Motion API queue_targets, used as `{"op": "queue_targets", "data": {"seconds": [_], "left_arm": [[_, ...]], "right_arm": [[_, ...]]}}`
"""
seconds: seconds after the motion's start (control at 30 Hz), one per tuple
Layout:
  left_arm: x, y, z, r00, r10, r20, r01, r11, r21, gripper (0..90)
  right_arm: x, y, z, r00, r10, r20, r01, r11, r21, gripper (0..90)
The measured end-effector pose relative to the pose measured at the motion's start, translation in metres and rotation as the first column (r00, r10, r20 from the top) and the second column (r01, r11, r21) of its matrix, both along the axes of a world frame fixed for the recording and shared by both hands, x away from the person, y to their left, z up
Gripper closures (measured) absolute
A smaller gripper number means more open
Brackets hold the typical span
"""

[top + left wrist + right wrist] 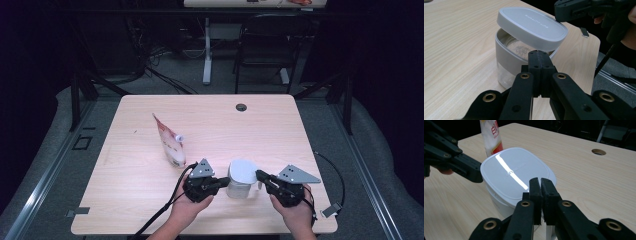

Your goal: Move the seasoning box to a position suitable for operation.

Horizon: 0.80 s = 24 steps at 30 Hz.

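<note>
Near the middle of the table's [150, 210] front edge stood a clear jar [506, 65] with a grey collar, its grey lid [531, 27] lying tilted on the rim: the side toward the left gripper [539, 56] sat lifted, showing pale powder inside, and the far side rested lower. That tilt suggested the lid was being pried or set loose rather than seated. The left gripper, jaws pressed fully together with nothing between them, had its tip just under the raised lid edge, probably as a wedge or a steadying stop against the jar. The right gripper [541, 185] came in from the opposite side, its jaws nearly closed with a thin gap and gripping nothing, the tips at the lid's edge. A red-and-white spouted pouch [171, 145] stood behind the jar toward the left, likely waiting for a refill.
</note>
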<state>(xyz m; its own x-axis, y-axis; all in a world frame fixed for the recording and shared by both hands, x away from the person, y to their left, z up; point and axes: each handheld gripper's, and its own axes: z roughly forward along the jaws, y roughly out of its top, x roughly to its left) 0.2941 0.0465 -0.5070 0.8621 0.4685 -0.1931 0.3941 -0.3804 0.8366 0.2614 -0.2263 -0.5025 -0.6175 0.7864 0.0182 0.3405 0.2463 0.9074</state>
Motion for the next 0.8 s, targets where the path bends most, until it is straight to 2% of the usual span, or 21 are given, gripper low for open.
{"op": "queue_targets", "data": {"seconds": [0.13, 0.2, 0.33, 0.6, 0.8], "left_arm": [[0.000, 0.000, 0.002, 1.0000, -0.001, 0.005, 0.001, 1.0000, -0.003, 90.0], [0.000, 0.000, 0.003, 1.0000, 0.004, 0.000, -0.004, 0.9999, -0.012, 90.0], [0.001, 0.000, 0.005, 0.9999, 0.005, 0.009, -0.005, 1.0000, -0.004, 90.0], [0.001, -0.002, 0.008, 0.9999, -0.002, 0.015, 0.003, 1.0000, -0.006, 90.0], [0.002, -0.003, 0.010, 0.9999, -0.004, 0.015, 0.004, 0.9999, -0.014, 90.0]], "right_arm": [[-0.007, 0.002, 0.002, 0.9998, 0.008, 0.017, -0.007, 0.999, -0.040, 82.0], [-0.009, 0.003, 0.002, 0.9995, 0.015, 0.027, -0.013, 0.999, -0.047, 79.0], [-0.012, 0.005, 0.002, 0.9988, 0.010, 0.047, -0.007, 0.998, -0.059, 71.4], [-0.015, 0.005, 0.002, 0.9973, 0.023, 0.070, -0.020, 0.999, -0.051, 58.7], [-0.018, 0.013, -0.001, 0.9968, 0.059, 0.054, -0.053, 0.992, -0.113, 55.2]]}}
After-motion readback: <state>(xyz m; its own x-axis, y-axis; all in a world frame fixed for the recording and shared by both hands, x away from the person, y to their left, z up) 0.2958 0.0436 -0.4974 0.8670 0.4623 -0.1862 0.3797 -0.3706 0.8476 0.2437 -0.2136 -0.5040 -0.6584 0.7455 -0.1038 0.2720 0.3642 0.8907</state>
